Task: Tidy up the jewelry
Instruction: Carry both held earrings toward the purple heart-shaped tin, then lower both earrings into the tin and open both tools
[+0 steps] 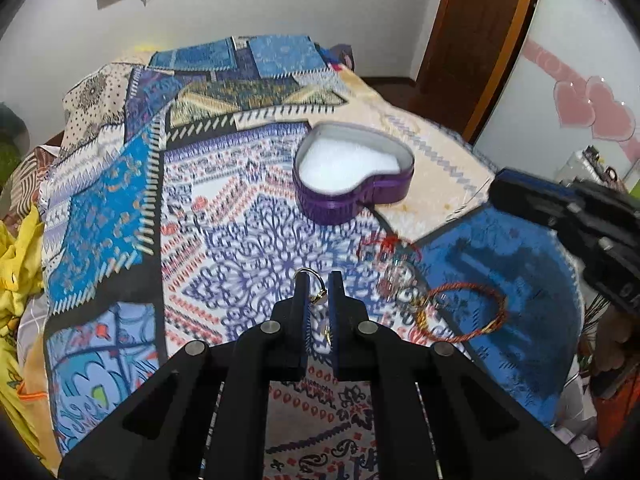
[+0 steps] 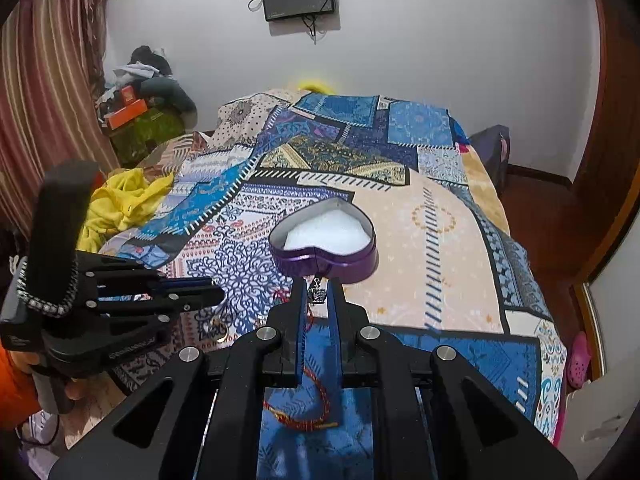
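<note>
A purple heart-shaped tin (image 1: 352, 172) with white lining stands open on the patterned bedspread; it also shows in the right wrist view (image 2: 326, 244). My left gripper (image 1: 319, 280) is shut on a small silver ring (image 1: 310, 276) with a gold bit, held above the bedspread in front of the tin. My right gripper (image 2: 318, 286) is shut on a small silver charm (image 2: 319, 294), just in front of the tin. A red-and-gold cord bracelet (image 1: 464, 312) lies to the right of my left gripper; it shows under my right gripper too (image 2: 312, 404). More loose jewelry (image 1: 396, 268) lies beside it, blurred.
The bed's patchwork cover (image 1: 224, 216) fills the scene. Yellow cloth (image 2: 124, 200) lies at the bed's left edge. A wooden door frame (image 1: 488, 48) and mirrored panel stand to the right. My right gripper's body (image 1: 580, 216) shows in the left wrist view, my left gripper's body (image 2: 120, 300) in the right.
</note>
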